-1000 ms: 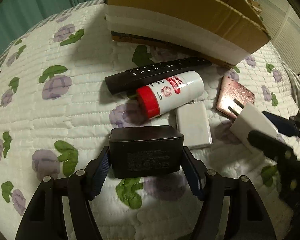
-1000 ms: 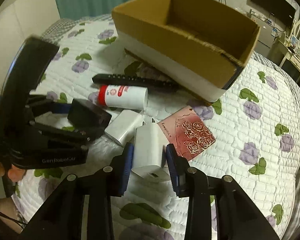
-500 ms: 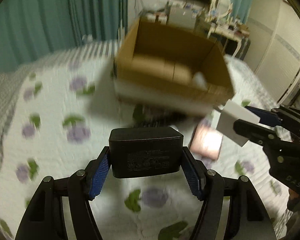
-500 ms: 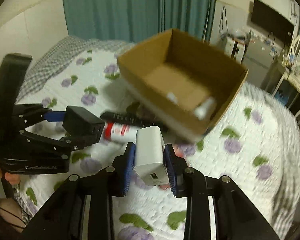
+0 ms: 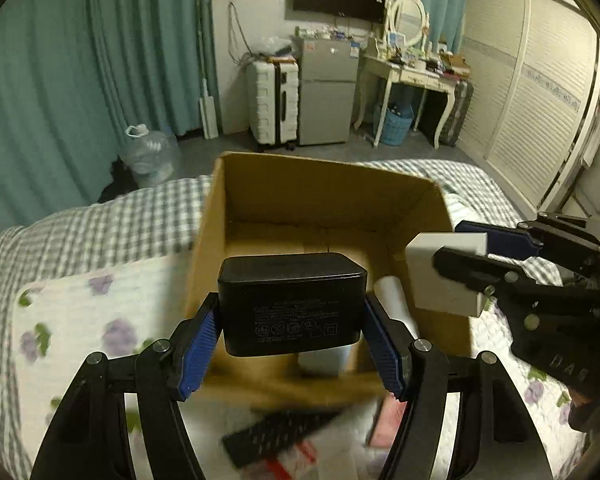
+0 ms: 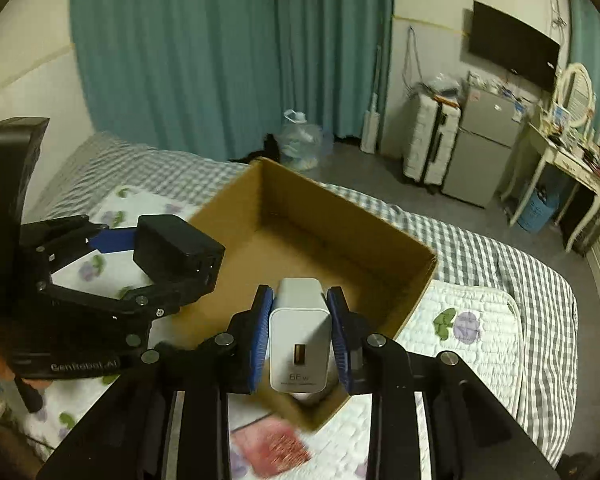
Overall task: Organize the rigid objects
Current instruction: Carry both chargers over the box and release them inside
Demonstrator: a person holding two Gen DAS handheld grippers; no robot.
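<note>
My left gripper point(image 5: 292, 320) is shut on a black power adapter point(image 5: 292, 304) and holds it over the near edge of the open cardboard box point(image 5: 320, 200). My right gripper point(image 6: 300, 336) is shut on a white charger point(image 6: 300, 340) and holds it above the box point(image 6: 340, 240). In the left wrist view the white charger point(image 5: 444, 276) and right gripper show at the right. In the right wrist view the black adapter point(image 6: 176, 248) hangs over the box's left side. A white tube point(image 5: 392, 300) lies inside the box.
The box sits on a bed with a flowered quilt point(image 6: 472, 336) and a checked sheet point(image 5: 100, 232). A black remote point(image 5: 276, 436) and a pink card point(image 6: 272, 448) lie on the quilt in front of the box. A suitcase point(image 5: 274, 104) and dressing table stand beyond.
Both grippers lifted their chargers off the quilt and carried them up and forward over the open box. The views swung from the quilt up toward the room.
</note>
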